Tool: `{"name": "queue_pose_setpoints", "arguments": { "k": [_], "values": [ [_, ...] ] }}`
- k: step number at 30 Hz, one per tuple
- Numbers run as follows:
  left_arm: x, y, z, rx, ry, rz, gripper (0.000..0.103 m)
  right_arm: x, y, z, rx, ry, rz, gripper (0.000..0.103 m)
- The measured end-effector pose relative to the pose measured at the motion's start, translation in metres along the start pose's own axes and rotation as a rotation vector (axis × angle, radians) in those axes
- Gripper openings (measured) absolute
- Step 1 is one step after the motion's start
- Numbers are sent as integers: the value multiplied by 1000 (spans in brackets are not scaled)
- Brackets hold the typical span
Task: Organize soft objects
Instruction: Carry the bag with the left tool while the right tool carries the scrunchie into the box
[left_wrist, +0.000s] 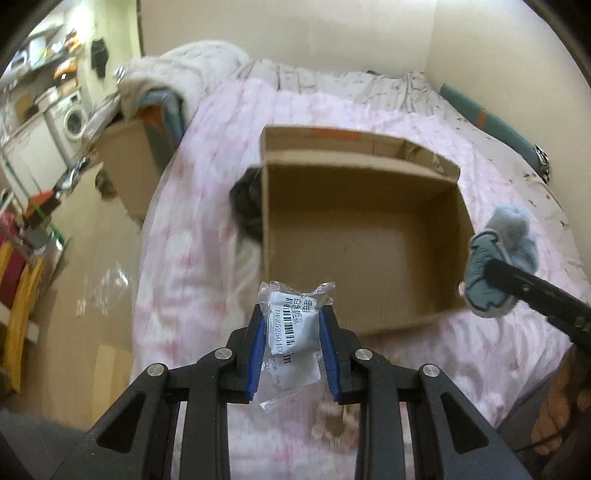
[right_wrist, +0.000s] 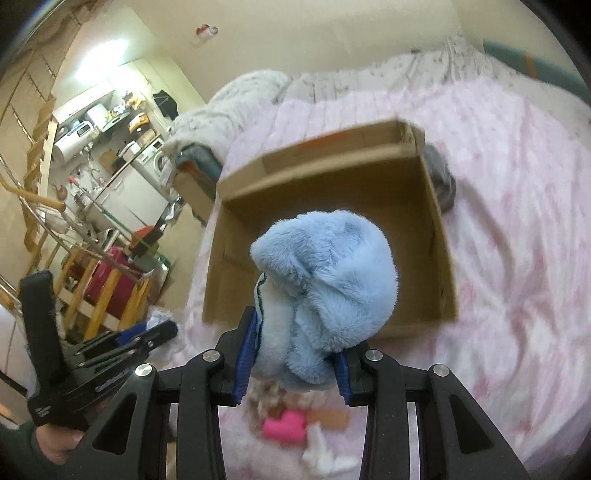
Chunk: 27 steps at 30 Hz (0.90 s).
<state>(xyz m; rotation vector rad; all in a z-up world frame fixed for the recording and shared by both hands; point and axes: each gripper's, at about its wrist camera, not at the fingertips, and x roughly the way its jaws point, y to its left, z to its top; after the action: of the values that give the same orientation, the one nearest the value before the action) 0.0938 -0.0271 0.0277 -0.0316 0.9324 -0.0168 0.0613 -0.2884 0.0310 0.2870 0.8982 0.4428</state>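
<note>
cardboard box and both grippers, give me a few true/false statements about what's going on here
1. The left gripper is shut on a clear plastic packet with a barcode label. True.
2. The right gripper holds a pink plush toy. False: it holds a light blue plush toy.
3. The cardboard box already has several toys inside. False: the part of its inside that shows is bare cardboard.
4. The cardboard box sits on a pink bed cover. True.
5. The blue plush toy is lying inside the box. False: it is held up in the right gripper, not resting in the box.
</note>
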Motion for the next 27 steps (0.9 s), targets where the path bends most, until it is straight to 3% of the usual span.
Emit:
{"name": "queue_pose_setpoints", "arguments": {
  "k": [5,13,19,25,27],
  "values": [
    [18,-18,26,33,-37,-37,25,29,-11,14,-29,-11,-53,39],
    [51,-32,15,75,-112,-4,25,68,-18,-8,-43,71,-129,40],
    [66,-19,16,26,-62,-54,25,71,-18,-11,-62,83,-159,43],
    [87,-7,12,-75,37,-121,26,77,-19,-10,-62,96,-173,44],
    [86,-9,12,-73,30,-117,26,77,-21,-11,-57,98,-173,44]
  ]
}}
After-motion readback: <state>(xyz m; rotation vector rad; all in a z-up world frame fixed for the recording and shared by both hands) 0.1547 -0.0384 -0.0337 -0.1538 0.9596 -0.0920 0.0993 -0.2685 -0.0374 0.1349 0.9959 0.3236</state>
